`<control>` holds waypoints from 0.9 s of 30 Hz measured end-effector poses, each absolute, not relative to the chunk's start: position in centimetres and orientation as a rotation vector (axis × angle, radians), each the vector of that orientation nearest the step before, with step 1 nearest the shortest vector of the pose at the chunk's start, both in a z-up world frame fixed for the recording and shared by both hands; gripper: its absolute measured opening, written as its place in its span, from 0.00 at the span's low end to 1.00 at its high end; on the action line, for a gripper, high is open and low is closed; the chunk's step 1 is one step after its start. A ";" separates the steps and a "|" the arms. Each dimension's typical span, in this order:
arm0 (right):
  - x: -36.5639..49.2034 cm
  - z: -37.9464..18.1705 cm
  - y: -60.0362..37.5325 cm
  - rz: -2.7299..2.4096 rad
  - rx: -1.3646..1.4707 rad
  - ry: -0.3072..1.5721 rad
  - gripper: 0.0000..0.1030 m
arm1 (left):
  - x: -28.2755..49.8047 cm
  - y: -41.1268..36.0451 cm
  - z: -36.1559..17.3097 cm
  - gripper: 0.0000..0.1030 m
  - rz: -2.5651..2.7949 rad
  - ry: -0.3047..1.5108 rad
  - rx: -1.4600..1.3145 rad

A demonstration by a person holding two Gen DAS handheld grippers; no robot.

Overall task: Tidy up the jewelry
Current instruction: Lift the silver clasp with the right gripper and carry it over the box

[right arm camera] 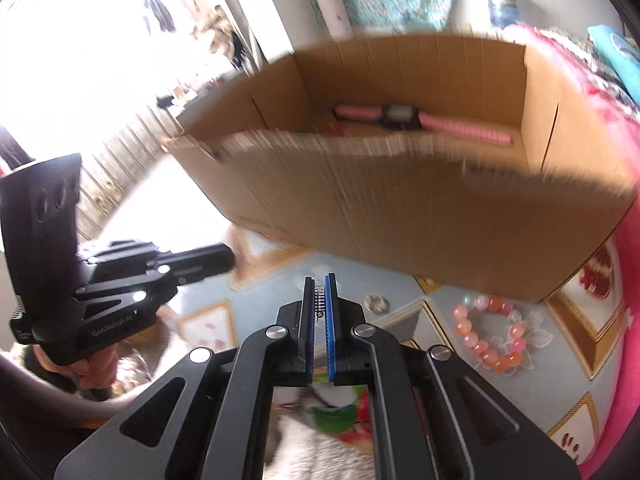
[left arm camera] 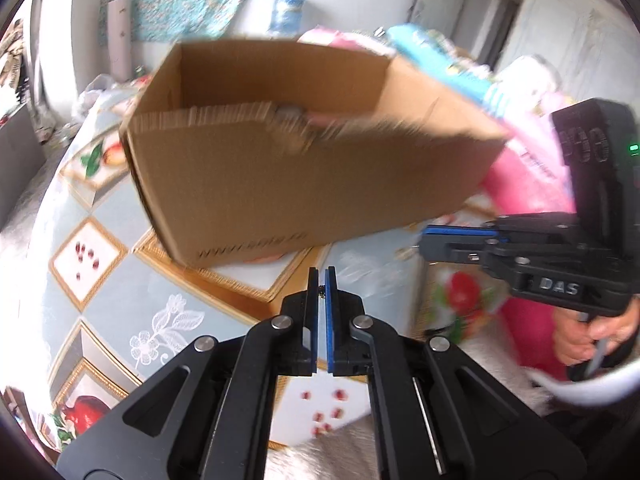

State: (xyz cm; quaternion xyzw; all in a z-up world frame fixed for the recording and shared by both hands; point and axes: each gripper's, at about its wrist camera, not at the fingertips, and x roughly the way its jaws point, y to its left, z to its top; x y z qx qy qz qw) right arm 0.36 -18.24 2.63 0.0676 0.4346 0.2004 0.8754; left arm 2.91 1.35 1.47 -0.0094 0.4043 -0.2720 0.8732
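Observation:
An open cardboard box [left arm camera: 304, 184] [right arm camera: 400, 208] stands on the patterned cloth, blurred. Inside it lies a pink-strapped watch [right arm camera: 396, 114]. A pink and orange bead bracelet [right arm camera: 492, 340] and a small ring [right arm camera: 377, 303] lie on the cloth in front of the box. My right gripper [right arm camera: 320, 284] [left arm camera: 422, 240] is shut, with a thin pale metal piece [right arm camera: 319, 300] pinched between its blue pads. My left gripper [left arm camera: 321, 280] [right arm camera: 230, 258] is shut too. A tiny dark speck shows in its seam, too small to identify. Both hover before the box's near wall.
The patterned tablecloth [left arm camera: 100, 248] covers the surface. Pink bundles [left arm camera: 520, 184] [right arm camera: 624, 320] crowd the right side beside the box. A hand [left arm camera: 580, 336] holds the right gripper's handle. A pale fuzzy surface lies at the near edge.

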 end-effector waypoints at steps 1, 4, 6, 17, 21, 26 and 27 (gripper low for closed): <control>0.2 3.6 -18.2 0.431 0.140 0.883 0.05 | 2.7 1.6 2.6 0.02 -0.609 0.828 -0.050; 0.2 7.4 -18.2 0.459 0.133 0.776 0.05 | 2.6 2.2 5.9 0.02 -0.691 0.769 -0.099; 0.8 9.1 -18.5 0.455 0.129 0.728 0.05 | 3.1 2.5 8.1 0.02 -0.725 0.722 -0.114; 12.0 6.4 -21.5 0.311 0.150 0.992 0.05 | 15.1 -0.1 6.9 0.02 -0.636 1.002 -0.105; 14.2 4.1 -22.1 0.255 0.121 1.078 0.05 | 17.6 -2.0 4.4 0.02 -0.579 1.124 -0.052; 15.4 3.7 -23.3 0.223 0.145 1.104 0.06 | 18.7 -2.3 3.2 0.04 -0.542 1.165 -0.040; 15.4 3.8 -23.5 0.222 0.151 1.098 0.06 | 19.0 -2.3 3.2 0.06 -0.540 1.160 -0.043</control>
